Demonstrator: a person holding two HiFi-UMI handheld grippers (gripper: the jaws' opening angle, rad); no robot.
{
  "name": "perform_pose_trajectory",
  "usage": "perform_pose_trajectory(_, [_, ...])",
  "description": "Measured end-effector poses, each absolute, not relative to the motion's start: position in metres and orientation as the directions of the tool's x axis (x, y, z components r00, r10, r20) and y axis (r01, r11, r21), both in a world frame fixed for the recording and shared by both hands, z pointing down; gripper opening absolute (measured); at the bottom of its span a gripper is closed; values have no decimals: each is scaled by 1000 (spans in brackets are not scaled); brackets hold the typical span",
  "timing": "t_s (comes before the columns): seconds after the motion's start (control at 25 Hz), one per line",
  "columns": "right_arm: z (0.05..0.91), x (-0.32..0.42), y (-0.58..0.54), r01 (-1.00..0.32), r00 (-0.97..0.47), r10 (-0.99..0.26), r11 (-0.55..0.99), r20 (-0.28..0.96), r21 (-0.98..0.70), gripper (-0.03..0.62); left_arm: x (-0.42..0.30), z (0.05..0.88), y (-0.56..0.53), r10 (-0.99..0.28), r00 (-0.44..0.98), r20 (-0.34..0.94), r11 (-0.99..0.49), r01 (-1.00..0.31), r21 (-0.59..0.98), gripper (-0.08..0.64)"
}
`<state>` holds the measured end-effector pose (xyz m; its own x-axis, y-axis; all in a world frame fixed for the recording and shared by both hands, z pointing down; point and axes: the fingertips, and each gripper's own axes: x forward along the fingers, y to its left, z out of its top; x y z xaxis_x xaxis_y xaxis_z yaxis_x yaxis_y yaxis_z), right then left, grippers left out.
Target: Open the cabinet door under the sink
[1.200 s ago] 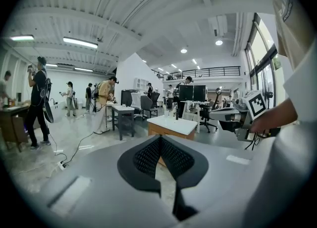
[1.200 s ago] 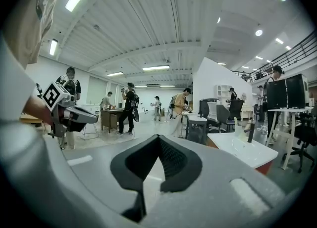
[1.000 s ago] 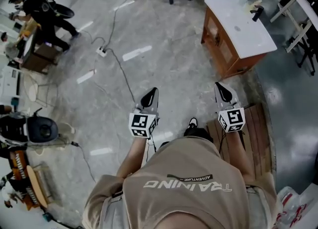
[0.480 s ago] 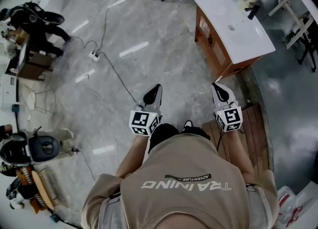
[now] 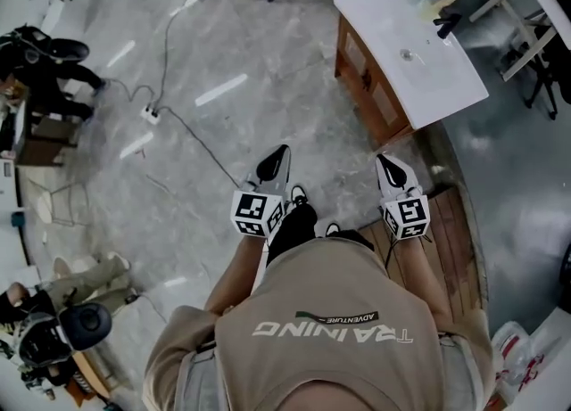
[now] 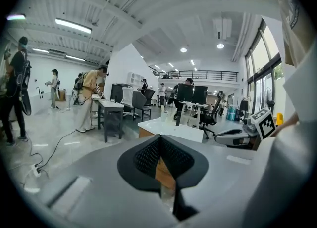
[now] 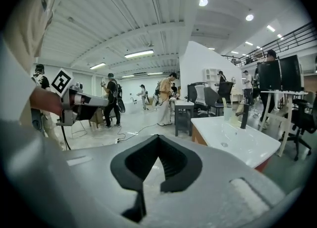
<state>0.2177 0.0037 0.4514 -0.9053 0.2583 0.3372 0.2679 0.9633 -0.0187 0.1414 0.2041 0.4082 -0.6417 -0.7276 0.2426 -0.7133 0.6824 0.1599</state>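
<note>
You have walked closer to the brown wooden cabinet (image 5: pixel 361 79) under the white sink top (image 5: pixel 419 61), far right, its door unopened. Your left hand-held gripper (image 5: pixel 275 161) and right hand-held gripper (image 5: pixel 390 168), both closed and empty, remain well short.

Open-plan workshop hall: a polished grey marbled floor (image 5: pixel 268 70) fills the head view, with a white power strip (image 5: pixel 150 115) lying at upper left and brown slatted wooden boards (image 5: pixel 455 240) at lower right. Seen from lower down, a white ribbed ceiling (image 6: pixel 148 4) stretches overhead, lit by fluorescent tubes (image 6: pixel 73 25) at upper left and round recessed lamps (image 6: pixel 184 50) at centre. Tall dark-framed windows (image 6: pixel 257 73) line the right edge. A white partition wall (image 6: pixel 124 66) stands left of centre, and a black-railed mezzanine (image 6: pixel 198 75) crosses behind dark desk monitors (image 6: pixel 192 93) and black office chairs (image 6: pixel 146 98).
</note>
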Motion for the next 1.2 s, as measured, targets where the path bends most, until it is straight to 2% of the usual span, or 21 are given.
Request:
perform_pose_trajectory(0.24, [431,157,5,186,-928,175,983,329,2,2,72,384,201,-787,-589,183,612,-782,119,17])
perform_pose_trajectory(0.56, [414,82,30,157,-946,134,986,295,55,2,-8,393,228,-810,-556,188,581,-806,116,17])
perform_pose_trajectory(1.0, [438,57,22,114,-932,101,993,347,17,2,-37,425,226,-816,-522,248,566,-807,166,17])
perform_pose_trajectory(1.2, [452,10,-2,104,-938,100,995,331,-6,2,-75,426,219,-799,-543,259,586,-799,136,18])
